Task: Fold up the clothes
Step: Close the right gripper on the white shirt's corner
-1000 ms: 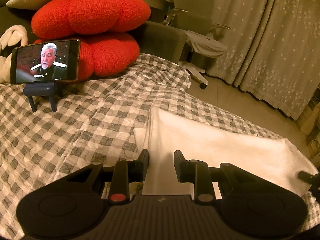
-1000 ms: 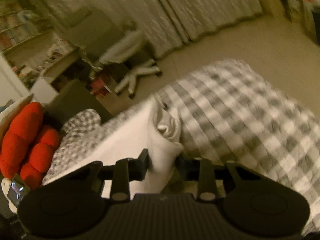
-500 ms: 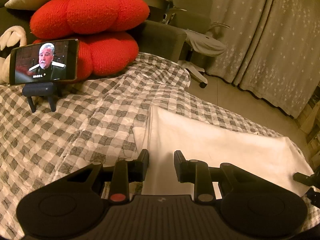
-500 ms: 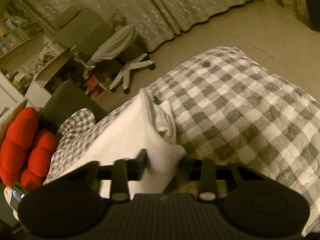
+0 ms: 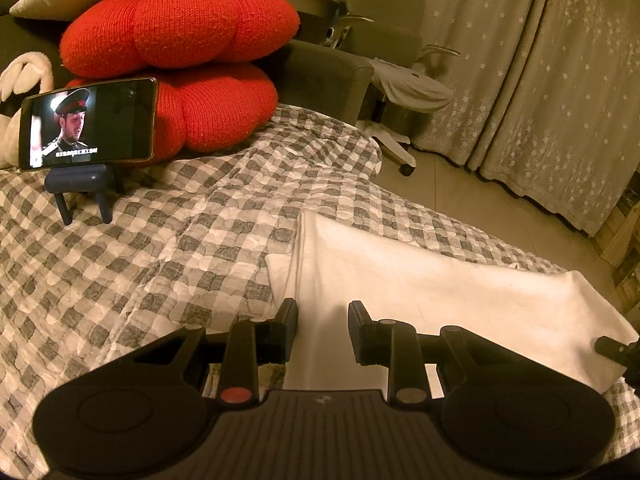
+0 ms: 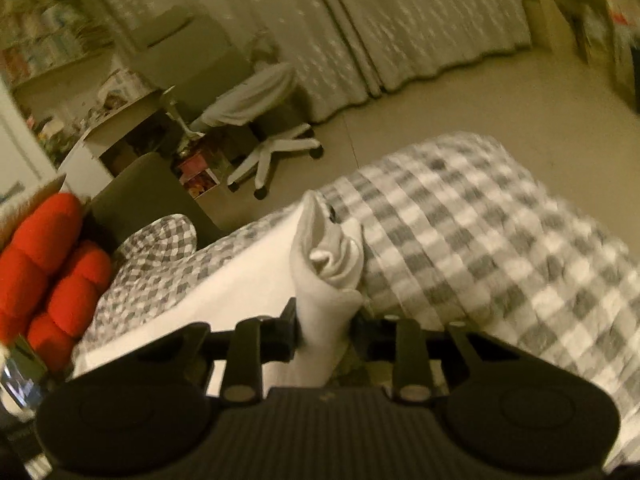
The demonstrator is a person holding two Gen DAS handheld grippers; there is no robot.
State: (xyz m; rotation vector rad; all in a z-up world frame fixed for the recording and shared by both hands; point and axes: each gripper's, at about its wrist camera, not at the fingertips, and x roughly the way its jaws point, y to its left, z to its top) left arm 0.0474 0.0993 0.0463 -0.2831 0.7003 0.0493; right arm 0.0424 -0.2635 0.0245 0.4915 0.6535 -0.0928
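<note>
Right wrist: garment bunched between claw fingers.

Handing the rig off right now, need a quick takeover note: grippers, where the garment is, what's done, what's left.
Left gripper: fingers set either side of the near edge of the white garment; whether they are pinching it cannot be told.
Right gripper: shut on a bunched end of the garment, raised off the checked bedspread.
Garment: lies stretched across the bed as a long strip, layered at the left end, so at least one fold looks made.
Left: probably bring the raised end over to shorten the strip, then flatten.
Phone on its stand by the red cushions, well away from the garment.
</note>
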